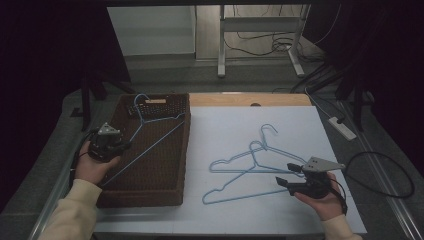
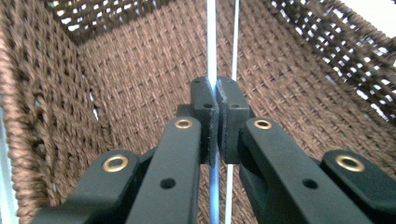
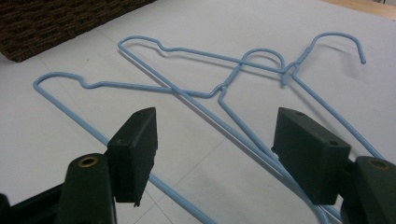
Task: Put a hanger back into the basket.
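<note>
Three blue wire hangers are out: one hanger (image 1: 150,130) lies aslant in the brown woven basket (image 1: 177,197), hook toward the far wall, long bar running diagonally toward the near left corner, where the left gripper (image 1: 106,142) has its fingers (image 2: 204,112) pinched shut on the wire. Two more hangers (image 1: 245,172) overlap on the white desk (image 1: 225,125), hooks pointing away, with bare desk all round. Over their near ends the right gripper (image 1: 292,176) hovers, fingers (image 3: 135,149) spread wide, holding nothing. Basket walls crowd the left gripper view, cutting the wire off.
</note>
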Available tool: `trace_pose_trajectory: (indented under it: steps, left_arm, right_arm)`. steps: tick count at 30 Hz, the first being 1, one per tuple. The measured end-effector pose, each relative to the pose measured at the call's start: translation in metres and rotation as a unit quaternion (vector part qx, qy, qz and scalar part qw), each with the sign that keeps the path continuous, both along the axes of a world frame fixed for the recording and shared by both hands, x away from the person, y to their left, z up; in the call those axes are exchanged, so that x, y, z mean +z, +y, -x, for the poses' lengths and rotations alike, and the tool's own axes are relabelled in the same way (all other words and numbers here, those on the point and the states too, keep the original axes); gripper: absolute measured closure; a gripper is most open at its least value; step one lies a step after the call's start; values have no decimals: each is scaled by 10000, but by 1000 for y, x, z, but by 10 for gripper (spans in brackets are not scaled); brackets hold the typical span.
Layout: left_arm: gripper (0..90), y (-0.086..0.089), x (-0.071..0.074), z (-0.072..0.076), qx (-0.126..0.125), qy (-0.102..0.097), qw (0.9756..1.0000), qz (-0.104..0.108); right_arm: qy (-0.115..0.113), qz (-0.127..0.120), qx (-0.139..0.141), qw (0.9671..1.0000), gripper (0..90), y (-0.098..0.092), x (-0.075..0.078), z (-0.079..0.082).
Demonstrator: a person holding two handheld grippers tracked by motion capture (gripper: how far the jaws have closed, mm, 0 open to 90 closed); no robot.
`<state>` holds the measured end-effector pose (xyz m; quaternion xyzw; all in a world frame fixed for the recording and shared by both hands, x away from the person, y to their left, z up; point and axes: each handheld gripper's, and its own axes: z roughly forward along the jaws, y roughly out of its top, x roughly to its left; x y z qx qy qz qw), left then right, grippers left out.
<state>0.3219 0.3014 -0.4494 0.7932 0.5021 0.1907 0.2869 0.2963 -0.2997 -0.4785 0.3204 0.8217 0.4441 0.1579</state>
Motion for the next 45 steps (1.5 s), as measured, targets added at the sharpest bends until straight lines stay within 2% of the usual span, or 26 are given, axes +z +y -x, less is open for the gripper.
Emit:
trace_pose_trajectory:
  steps: [8,13,20,22,24,25,28,31,33,36,39,43,45]
  left_arm:
    - [872,-1,-7,-9,154,318,9989,-304]
    - [867,-4,-12,-15,279,517,9967,-558]
    - [851,-6,-16,-19,336,661,9939,-815]
    - [801,-6,-16,-18,390,599,9938,-851]
    - [656,-6,-15,-18,418,522,9940,-862]
    - [578,-6,-10,-14,454,270,9953,-817]
    - [441,-5,1,-6,388,-115,9973,-616]
    - [396,-6,14,6,198,-515,9974,-455]
    - [390,-7,22,14,48,-714,9971,-264]
    - [370,-10,33,26,-116,-928,9956,58]
    - [361,-14,39,36,-274,-1025,9936,396]
    - [355,-23,40,50,-528,-1147,9892,741]
    - [352,-29,40,55,-653,-1206,9872,818]
  right_arm:
    - [10,30,5,10000,314,1,-1,0]
    - [22,40,14,10000,314,1,-1,0]
    - [26,20,13,10000,312,0,-1,-1]
    - [19,20,13,10000,312,0,-1,-1]
    - [17,20,18,10000,312,0,-1,0]
    - [8,13,22,10000,312,0,-1,0]
    - [15,11,7,10000,309,0,-1,0]
    - [34,19,1,10000,307,0,-1,-1]
    - [35,24,2,10000,307,0,-1,-1]
    - [39,29,1,10000,306,0,-1,-1]
    - [46,37,11,10000,305,0,-1,-1]
    - [49,33,16,10000,304,0,-1,-1]
    - [49,21,17,10000,304,0,-1,-1]
